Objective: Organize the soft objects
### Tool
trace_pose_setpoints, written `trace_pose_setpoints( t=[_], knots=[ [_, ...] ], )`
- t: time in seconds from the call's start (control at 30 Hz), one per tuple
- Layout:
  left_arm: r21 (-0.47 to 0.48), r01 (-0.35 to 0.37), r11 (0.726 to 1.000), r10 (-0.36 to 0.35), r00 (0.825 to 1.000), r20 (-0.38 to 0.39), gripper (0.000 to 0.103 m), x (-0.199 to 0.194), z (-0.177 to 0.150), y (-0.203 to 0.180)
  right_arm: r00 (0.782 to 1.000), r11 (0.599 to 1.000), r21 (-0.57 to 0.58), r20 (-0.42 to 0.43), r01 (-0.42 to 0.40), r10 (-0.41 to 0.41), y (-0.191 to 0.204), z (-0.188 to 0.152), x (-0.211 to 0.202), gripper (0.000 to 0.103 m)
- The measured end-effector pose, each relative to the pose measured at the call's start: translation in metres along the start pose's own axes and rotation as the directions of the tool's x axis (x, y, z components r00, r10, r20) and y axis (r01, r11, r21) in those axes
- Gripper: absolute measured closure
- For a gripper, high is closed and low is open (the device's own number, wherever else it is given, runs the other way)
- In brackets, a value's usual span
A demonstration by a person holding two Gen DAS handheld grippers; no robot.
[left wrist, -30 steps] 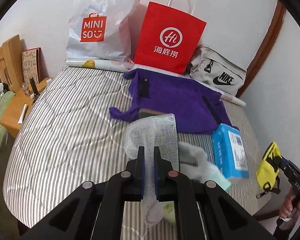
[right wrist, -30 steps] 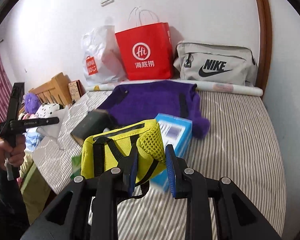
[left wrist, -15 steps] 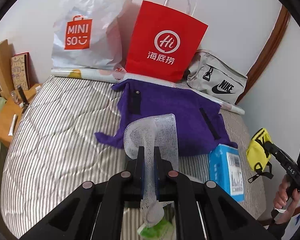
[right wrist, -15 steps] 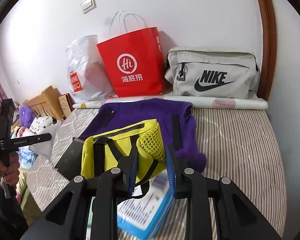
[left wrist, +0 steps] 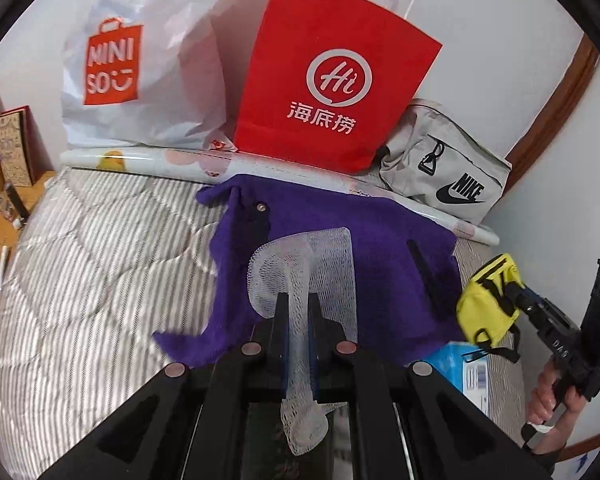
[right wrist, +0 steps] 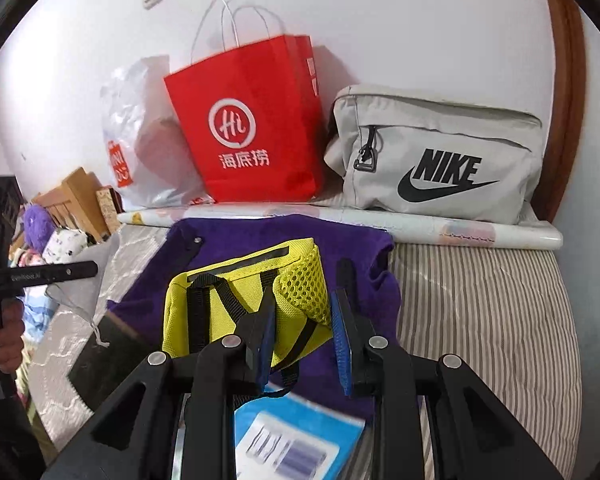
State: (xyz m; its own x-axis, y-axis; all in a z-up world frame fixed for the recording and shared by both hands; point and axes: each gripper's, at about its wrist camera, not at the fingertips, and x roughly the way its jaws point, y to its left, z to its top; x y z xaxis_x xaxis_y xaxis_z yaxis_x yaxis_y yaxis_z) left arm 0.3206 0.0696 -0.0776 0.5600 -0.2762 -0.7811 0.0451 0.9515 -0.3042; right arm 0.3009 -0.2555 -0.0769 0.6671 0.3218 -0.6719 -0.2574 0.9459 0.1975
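So it's a bedroom, striped quilt (left wrist: 84,264) on the bed, white wall behind.

Nearest first: the left gripper (left wrist: 298,308) is clamped all the way down on a floppy white mesh net (left wrist: 304,268), which sticks up ahead of the fingers and dangles below them. The right gripper (right wrist: 302,320) is only part closed, pinching a yellow mesh pouch (right wrist: 240,300) by one bunched corner, so most of the pouch hangs off to its left.

Just under and ahead of both is a purple fleece garment (left wrist: 380,248) spread flat, with a blue box (right wrist: 296,440) at its near edge below the right gripper.

Further out, against the wall: a rolled poster (right wrist: 420,226), a white MINISO bag (left wrist: 140,80), a red paper bag (left wrist: 332,92) and a grey Nike bag (right wrist: 440,160).

My worry: that pouch is held by a corner, so a quick swing could slip it out. The net's loose tail could also snag on the fleece.
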Motion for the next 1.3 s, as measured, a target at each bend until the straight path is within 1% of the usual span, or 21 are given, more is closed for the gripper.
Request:
trace_pose_setpoints(
  t=[0.1, 0.27, 0.5, 0.57, 0.73, 0.87, 1.03, 1.13, 1.2, 1.23, 1.27, 1.3],
  knots=[
    [0.017, -0.007, 1.000, 0.007, 1.000, -0.021, 0.095, 0.019, 0.007, -0.005, 1.000, 1.000, 0.005, -0.027, -0.004, 0.004, -0.004, 0.002, 0.019, 0.077],
    [0.005, 0.001, 1.000, -0.001, 0.997, -0.073, 0.095, 0.052, 0.016, -0.003, 0.997, 1.000, 0.012, -0.081, 0.005, -0.004, -0.010, 0.001, 0.045, 0.077],
    [0.010, -0.021, 1.000, 0.022, 0.991, -0.132, 0.095, 0.086, 0.018, 0.002, 0.984, 1.000, 0.004, -0.176, 0.001, 0.000, -0.013, -0.005, 0.079, 0.077],
    [0.020, -0.025, 0.999, 0.028, 0.990, -0.141, 0.095, 0.093, 0.017, 0.003, 0.979, 1.000, 0.010, -0.201, -0.011, 0.013, -0.014, -0.007, 0.088, 0.077],
    [0.017, -0.056, 0.998, 0.058, 0.983, -0.176, 0.095, 0.107, 0.019, 0.009, 0.963, 1.000, 0.000, -0.268, -0.005, 0.005, -0.012, -0.011, 0.106, 0.077],
    [0.035, -0.084, 0.996, 0.089, 0.978, -0.188, 0.095, 0.114, 0.019, 0.009, 0.954, 1.000, -0.014, -0.297, 0.026, -0.029, -0.015, -0.012, 0.111, 0.077],
    [0.040, -0.084, 0.996, 0.091, 0.972, -0.215, 0.095, 0.121, 0.020, 0.008, 0.945, 1.000, -0.010, -0.326, 0.019, -0.021, -0.016, -0.014, 0.116, 0.076],
    [0.033, -0.087, 0.996, 0.093, 0.969, -0.230, 0.090, 0.122, 0.019, 0.009, 0.940, 1.000, 0.008, -0.340, 0.014, -0.011, -0.019, -0.014, 0.118, 0.075],
    [0.037, -0.100, 0.994, 0.106, 0.966, -0.238, 0.079, 0.121, 0.018, 0.008, 0.942, 1.000, 0.021, -0.335, 0.010, -0.002, -0.020, -0.014, 0.115, 0.072],
    [0.040, -0.105, 0.994, 0.111, 0.965, -0.238, 0.075, 0.120, 0.018, 0.008, 0.943, 1.000, 0.025, -0.332, 0.010, -0.001, -0.020, -0.014, 0.113, 0.064],
    [0.040, -0.107, 0.993, 0.113, 0.966, -0.234, 0.070, 0.117, 0.018, 0.007, 0.945, 1.000, 0.028, -0.327, 0.012, -0.003, -0.020, -0.013, 0.110, 0.059],
    [0.037, -0.096, 0.995, 0.102, 0.968, -0.231, 0.067, 0.114, 0.018, 0.010, 0.950, 1.000, 0.023, -0.312, 0.021, -0.013, -0.019, -0.013, 0.104, 0.051]
  ],
)
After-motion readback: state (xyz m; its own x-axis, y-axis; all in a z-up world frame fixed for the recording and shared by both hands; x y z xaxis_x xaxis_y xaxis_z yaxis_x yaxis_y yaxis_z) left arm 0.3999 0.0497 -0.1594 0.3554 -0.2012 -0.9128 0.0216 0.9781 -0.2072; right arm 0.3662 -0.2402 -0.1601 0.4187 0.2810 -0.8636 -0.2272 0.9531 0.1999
